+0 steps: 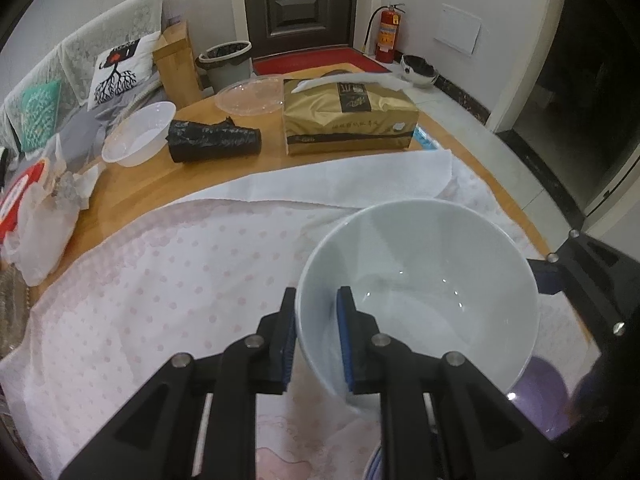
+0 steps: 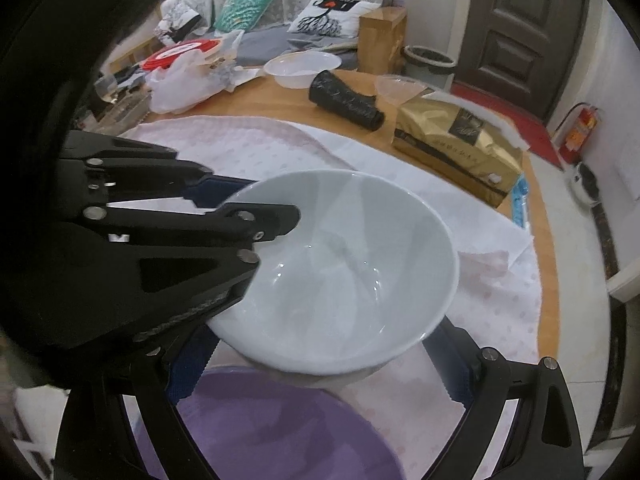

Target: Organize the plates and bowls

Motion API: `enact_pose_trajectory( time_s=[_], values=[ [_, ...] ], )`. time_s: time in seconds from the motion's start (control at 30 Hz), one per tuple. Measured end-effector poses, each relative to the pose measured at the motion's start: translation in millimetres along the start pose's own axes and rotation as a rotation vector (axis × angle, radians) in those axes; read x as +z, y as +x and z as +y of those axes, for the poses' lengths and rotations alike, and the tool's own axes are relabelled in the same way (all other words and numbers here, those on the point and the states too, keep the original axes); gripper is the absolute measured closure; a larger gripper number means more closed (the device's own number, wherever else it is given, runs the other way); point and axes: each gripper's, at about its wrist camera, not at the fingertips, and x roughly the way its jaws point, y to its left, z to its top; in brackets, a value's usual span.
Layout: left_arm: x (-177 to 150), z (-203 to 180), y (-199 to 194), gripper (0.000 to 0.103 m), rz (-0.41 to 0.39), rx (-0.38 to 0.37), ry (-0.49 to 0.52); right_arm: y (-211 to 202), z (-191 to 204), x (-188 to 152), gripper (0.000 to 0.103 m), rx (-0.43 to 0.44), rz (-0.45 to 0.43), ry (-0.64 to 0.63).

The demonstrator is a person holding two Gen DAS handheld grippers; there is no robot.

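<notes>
White glazed ceramic fills the middle of both views: a deep white bowl (image 1: 420,292) is held above the cloth-covered bench (image 1: 132,184). The left gripper (image 1: 316,340) has its jaws clamped on the bowl's near wall, one blue pad (image 1: 347,344) inside the bowl and the other outside against its wall. In the right wrist view the same bowl (image 2: 340,272) sits tilted, with the left gripper (image 2: 256,216) reaching in from the left side over its rim.

The right gripper (image 2: 316,364) has its jaws wide apart, one finger on each side of the frame, holding nothing; the bowl hangs between and above them without touching the pads. Just below the bowl lies a purple plate (image 2: 280,424), partly hidden by it.

A white cloth with pale pink dots (image 1: 160,280) covers the near half of the bench. Further back stand a gold tissue pack (image 1: 348,120) with a dark label whose writing is too small to read, a black rolled bag (image 1: 214,140), a clear plastic lid (image 1: 250,96), and a white plastic bowl (image 1: 140,134). A red fire extinguisher (image 1: 389,32) stands by the door; its yellow label cannot be read.
</notes>
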Motion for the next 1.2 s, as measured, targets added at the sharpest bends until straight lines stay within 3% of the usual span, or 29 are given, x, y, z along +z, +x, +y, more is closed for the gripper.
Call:
enact_pose_trajectory(
  time_s=[0.37, 0.6, 0.8, 1.2],
  values=[
    [-3, 1, -9, 0.088, -0.009, -0.012, 0.001, -2, 4, -7, 0.006, -0.009, 0.003, -0.012],
    [-6, 8, -20, 0.084, -0.014, -0.013, -0.019, -15, -4, -21, 0.008, -0.005, -0.044, 0.026],
    [-8, 16, -13, 0.079, 0.013, -0.075, -0.071, -14, -16, -46, 0.008, 0.023, -0.086, 0.068],
    [-4, 16, 17, 0.079, 0.055, -0.133, -0.104, 30, -6, -34, 0.007, 0.085, -0.003, 0.053]
  ],
)
